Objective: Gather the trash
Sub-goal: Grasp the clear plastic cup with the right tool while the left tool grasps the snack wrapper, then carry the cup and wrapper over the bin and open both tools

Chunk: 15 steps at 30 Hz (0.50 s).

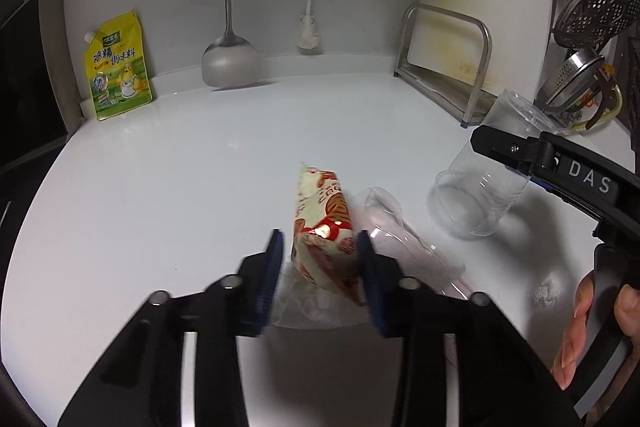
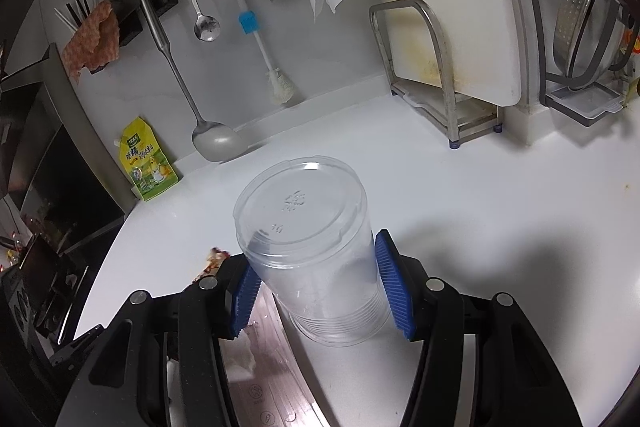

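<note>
Two claws, two grips: each has its own piece of trash to lose.
Left claw state: the left claw (image 1: 320, 247) brackets the printed snack wrapper (image 1: 324, 231); the right pad touches it, the left pad shows a sliver of gap, so the hold looks not fully closed.
Wrapper position: it stands tilted up between the pads, above a crumpled clear film (image 1: 312, 311) on the white tabletop (image 1: 160, 187).
Wrapper risk: thin, slick foil may slide out or fold flat if the pads close on one edge only; the film underneath may be dragged along.
Neighbour risk: a second clear cup (image 1: 384, 227) lies on its side just beside the left claw's right finger and could be knocked rolling.
Right claw state: the right claw (image 2: 320, 283) grips the clear plastic cup (image 2: 312, 247) across its wall, base pointing away from the camera, mouth toward the tabletop.
Cup risk: thin walls may buckle or pop free under too hard a squeeze; a loose grip lets the taper slip.
Left pose: low, angled down toward the tabletop.
Right pose: to the right of the left claw, cup tilted, rim near or on the tabletop; contact is unclear.
</note>
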### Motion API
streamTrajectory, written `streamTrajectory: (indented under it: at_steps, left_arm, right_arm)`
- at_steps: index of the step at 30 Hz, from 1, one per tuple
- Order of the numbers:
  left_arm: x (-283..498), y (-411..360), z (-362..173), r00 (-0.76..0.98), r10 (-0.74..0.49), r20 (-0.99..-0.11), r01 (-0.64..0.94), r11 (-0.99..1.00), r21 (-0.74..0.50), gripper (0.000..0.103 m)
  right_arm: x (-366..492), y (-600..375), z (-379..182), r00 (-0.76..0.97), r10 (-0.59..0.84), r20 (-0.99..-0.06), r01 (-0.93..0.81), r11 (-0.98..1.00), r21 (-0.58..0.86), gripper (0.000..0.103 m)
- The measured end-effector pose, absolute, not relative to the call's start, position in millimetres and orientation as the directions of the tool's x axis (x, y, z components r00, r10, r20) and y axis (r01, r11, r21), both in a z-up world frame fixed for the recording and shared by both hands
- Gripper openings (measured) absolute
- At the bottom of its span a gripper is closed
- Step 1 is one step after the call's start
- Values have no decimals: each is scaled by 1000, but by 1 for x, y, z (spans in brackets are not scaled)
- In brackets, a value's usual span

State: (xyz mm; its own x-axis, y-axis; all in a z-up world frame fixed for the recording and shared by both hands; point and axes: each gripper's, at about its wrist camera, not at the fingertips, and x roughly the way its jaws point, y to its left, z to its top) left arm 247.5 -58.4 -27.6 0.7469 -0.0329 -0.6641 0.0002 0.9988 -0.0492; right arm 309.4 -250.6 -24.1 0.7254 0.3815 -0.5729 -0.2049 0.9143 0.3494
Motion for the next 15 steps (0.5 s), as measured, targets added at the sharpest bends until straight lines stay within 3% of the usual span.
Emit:
streamTrajectory:
  at_steps: [15]
  left_arm:
    - [196, 6, -10, 788, 3, -615, -20, 1000, -21, 28]
  right_arm:
    - [282, -262, -22, 758, 349, -551, -167, 921, 353, 53]
